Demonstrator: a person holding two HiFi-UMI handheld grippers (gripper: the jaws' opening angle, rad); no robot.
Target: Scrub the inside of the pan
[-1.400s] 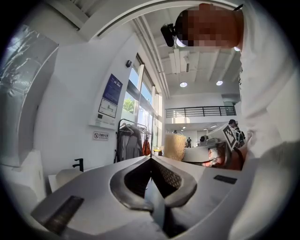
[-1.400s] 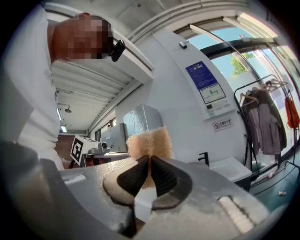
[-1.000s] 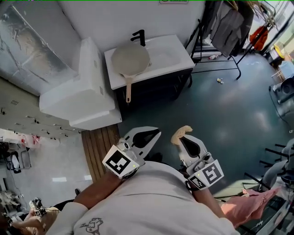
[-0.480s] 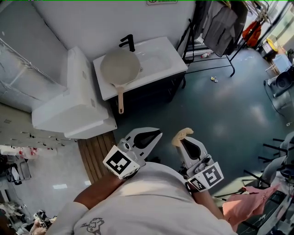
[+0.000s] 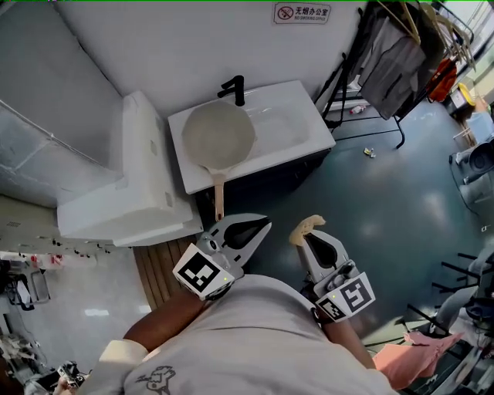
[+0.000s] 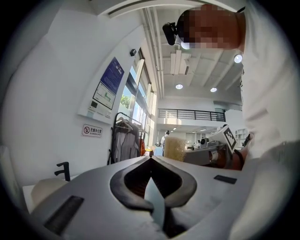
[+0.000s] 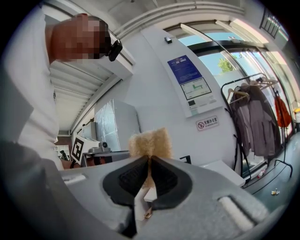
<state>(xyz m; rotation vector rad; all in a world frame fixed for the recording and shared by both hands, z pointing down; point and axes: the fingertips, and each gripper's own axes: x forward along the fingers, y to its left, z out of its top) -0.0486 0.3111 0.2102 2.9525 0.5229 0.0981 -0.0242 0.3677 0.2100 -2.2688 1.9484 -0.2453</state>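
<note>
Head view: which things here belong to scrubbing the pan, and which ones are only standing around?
For the job: pan, lying on the basin; sponge, gripped in the right hand-held gripper.

Just around: faucet; clothes rack; no-smoking sign; litter.

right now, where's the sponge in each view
Head view: the sponge is low and just right of centre, at the tip of the right gripper.
Left gripper view: sponge just right of centre, mid-height.
Right gripper view: sponge at centre, pinched in that gripper.
Shared landmark: the no-smoking sign.
</note>
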